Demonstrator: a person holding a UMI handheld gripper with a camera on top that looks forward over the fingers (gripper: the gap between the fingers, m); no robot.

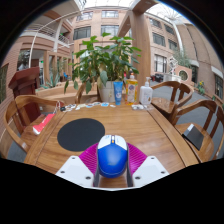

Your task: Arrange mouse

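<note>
Gripper view: at the bottom centre of the frame the tongs (112,160) appear closed on one blue mouse (112,157), both pink pads (90,156) against its sides, held above the wooden bench (150,125). One dark round mat (80,132), left of centre, is probably its destination. One potted plant (105,65) stands in the upper middle.

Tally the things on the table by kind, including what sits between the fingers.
Mouse, between the fingers: 1
Mouse pad: 1
Potted plant: 1
Bottles: 3
Red item at the table's edge: 1
Total: 7
</note>
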